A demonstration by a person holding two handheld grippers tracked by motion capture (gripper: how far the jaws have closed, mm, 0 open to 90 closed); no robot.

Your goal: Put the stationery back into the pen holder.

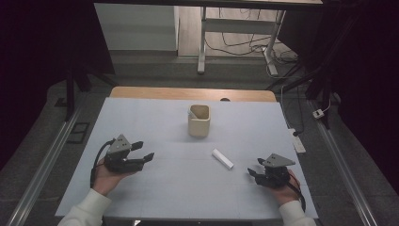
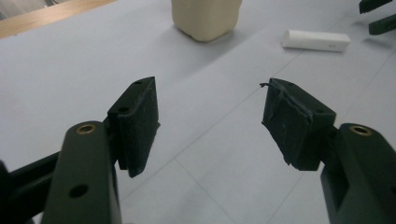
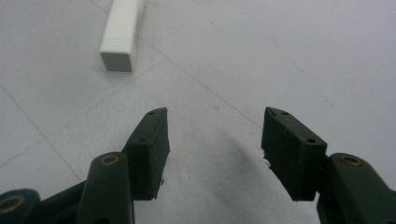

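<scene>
Between both tongs lies the white block (image 1: pixel 222 158).

On the table (image 1: pixel 155 117) a cup (image 1: pixel 199 121) is set at frame centre, a block (image 1: pixel 221 158) is laid below and right of it, the left gripper (image 1: pixel 142 151) placed lower left, the right gripper (image 1: pixel 252 173) lower right.
</scene>
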